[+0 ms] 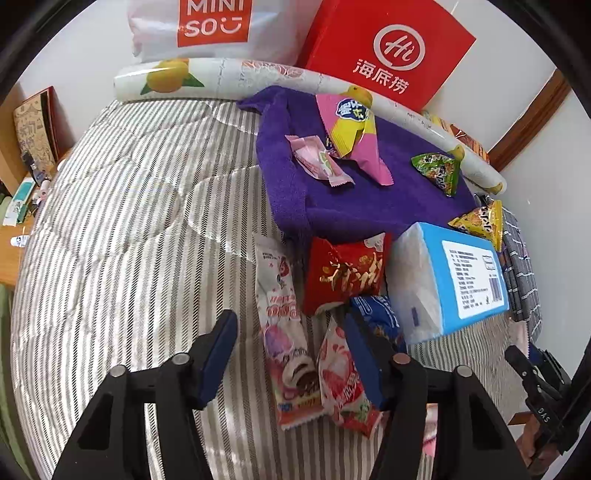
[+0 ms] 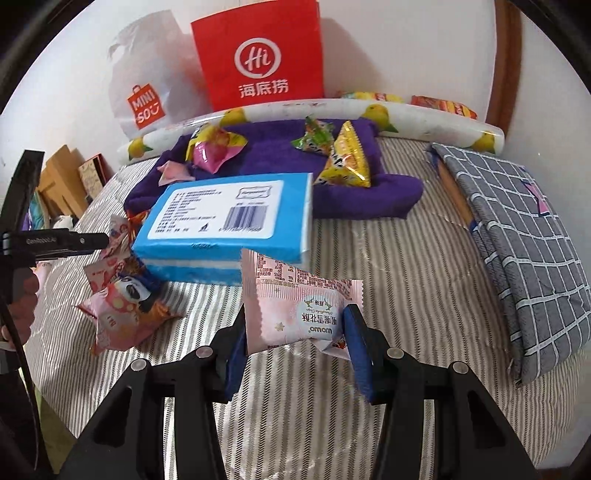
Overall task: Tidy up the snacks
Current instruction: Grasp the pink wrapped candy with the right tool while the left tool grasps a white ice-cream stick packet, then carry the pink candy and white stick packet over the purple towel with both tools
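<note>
1. Right wrist view, nearest: the right gripper (image 2: 299, 343) pinches a pale pink snack packet (image 2: 295, 310) between its blue pads, lifted clear of the striped bedcover (image 2: 388, 258).
2. Left wrist view, nearest: the left gripper (image 1: 291, 354) is spread wide and holds nothing, hanging over a long white-and-pink wrapper (image 1: 284, 332) and a strawberry-printed packet (image 1: 343, 380) that lie side by side on the cover.
3. A little farther: a red packet (image 1: 343, 269) and a dark blue packet (image 1: 376, 314) sit against the blue tissue pack (image 1: 454, 277), which stands between the near pile and the towel.
4. Farther: the purple towel (image 1: 369, 199) carries a small pink packet (image 1: 317, 162), a pink-and-yellow bag (image 1: 351, 129) and a green triangular snack (image 1: 436, 170); a yellow triangular snack (image 1: 480, 221) lies at its edge, just beside the tissue pack.
5. Farthest: a red paper bag (image 1: 388, 51) and a white shopping bag (image 1: 207, 26) lean on the wall behind a fruit-printed roll (image 1: 221, 77).
6. Step in hand, as I judge it: carrying one snack toward the group on the towel, with several more left loose.
7. The next move likely calls for lifting the held packet over the tissue pack and releasing it on a bare patch of towel; the left gripper would need to drop and close on one wrapper only.
</note>
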